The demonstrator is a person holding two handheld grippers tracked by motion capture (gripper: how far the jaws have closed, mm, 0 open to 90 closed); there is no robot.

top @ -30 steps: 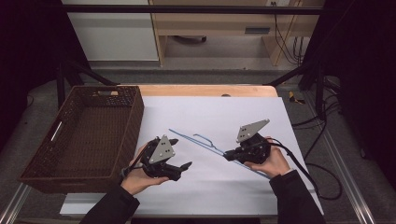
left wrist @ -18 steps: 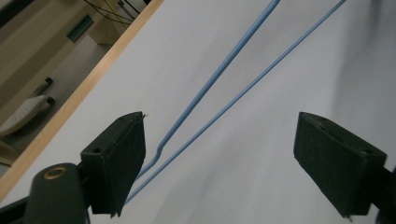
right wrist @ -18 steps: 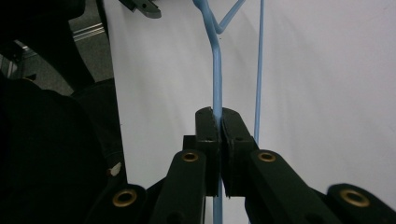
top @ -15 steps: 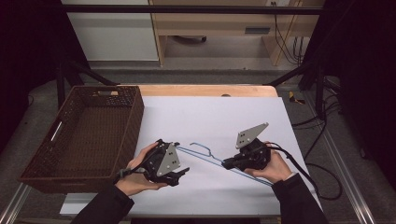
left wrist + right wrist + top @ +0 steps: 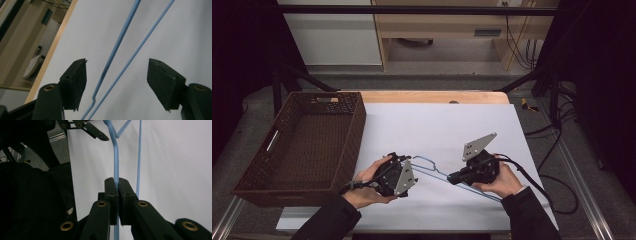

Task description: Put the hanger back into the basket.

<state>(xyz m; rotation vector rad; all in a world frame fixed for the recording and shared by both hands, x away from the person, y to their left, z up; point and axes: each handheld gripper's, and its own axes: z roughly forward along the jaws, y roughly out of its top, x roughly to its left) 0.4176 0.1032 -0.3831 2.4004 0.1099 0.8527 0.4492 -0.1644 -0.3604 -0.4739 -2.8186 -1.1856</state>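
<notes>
Basically, white table [image 5: 437,125] with a brown wicker basket [image 5: 302,145] at its left edge, empty as far as the high view shows. Near the front edge lies a blue wire hanger [image 5: 434,170], flat or nearly flat on the sheet. Its long axis runs diagonally, hook end toward the left and slightly farther, and the long wires trail right and nearer.

The right gripper [image 5: 456,176] is on the hanger's right part. In the right gripper view its jaws are closed tight on one blue wire [image 5: 115,165], which runs straight out from between them toward the hook bend at the top. A second, thinner-looking wire [image 5: 139,152] passes just beside the jaws, not caught.

The left gripper [image 5: 404,176] sits at the hook end, touching or just over it; the high view can't settle which. In the left gripper view its jaws stand wide apart, gripping nothing, with both blue wires [image 5: 120,40] running lengthwise through the gap between the pads [image 5: 78,82], closer to the left pad.

Judgement: the left gripper is nearer the hook end and already straddles the wires along their length, so closing would likely catch one or both.
</notes>
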